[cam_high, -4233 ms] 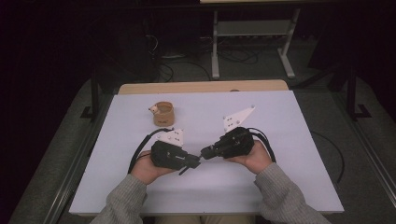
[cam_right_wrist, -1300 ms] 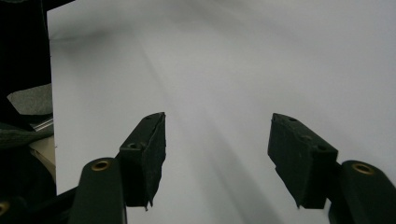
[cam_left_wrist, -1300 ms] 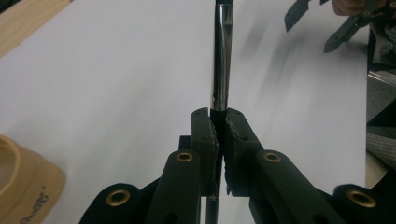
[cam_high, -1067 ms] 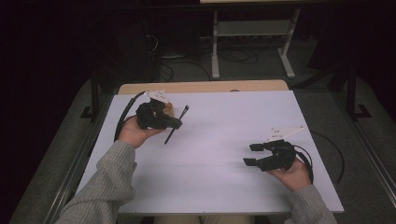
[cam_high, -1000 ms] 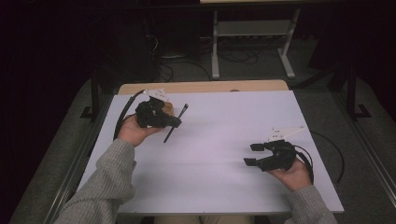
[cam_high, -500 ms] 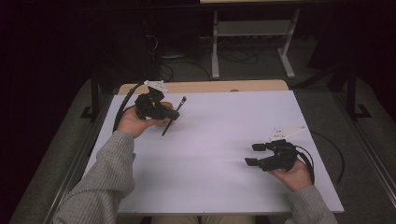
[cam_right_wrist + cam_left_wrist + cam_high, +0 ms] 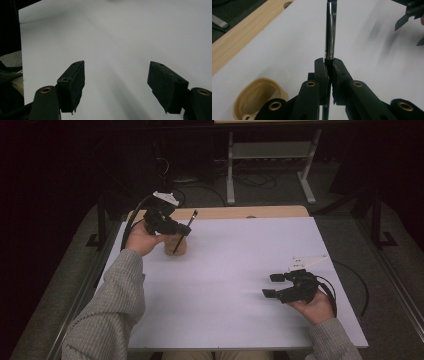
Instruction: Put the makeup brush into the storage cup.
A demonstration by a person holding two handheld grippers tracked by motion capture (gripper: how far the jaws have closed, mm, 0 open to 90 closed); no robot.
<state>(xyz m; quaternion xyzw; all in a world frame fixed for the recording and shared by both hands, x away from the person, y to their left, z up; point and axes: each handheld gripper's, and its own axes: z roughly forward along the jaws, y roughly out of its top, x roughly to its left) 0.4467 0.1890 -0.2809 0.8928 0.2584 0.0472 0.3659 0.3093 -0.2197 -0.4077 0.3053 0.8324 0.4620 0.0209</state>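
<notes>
White surface (image 7: 230,285), wood strip along far edge, dark room beyond. Tan cup (image 7: 176,245) at far-left, wide free area around it. Left gripper (image 7: 172,226) above cup, clamped on slim black-and-chrome pen (image 7: 184,231), tilted. Right gripper (image 7: 272,285) near right edge, jaws apart, nothing between.

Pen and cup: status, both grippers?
Left gripper shut on pen, above tan cup. Right gripper open, holding nothing, low over white table. Nothing in the way.
</notes>
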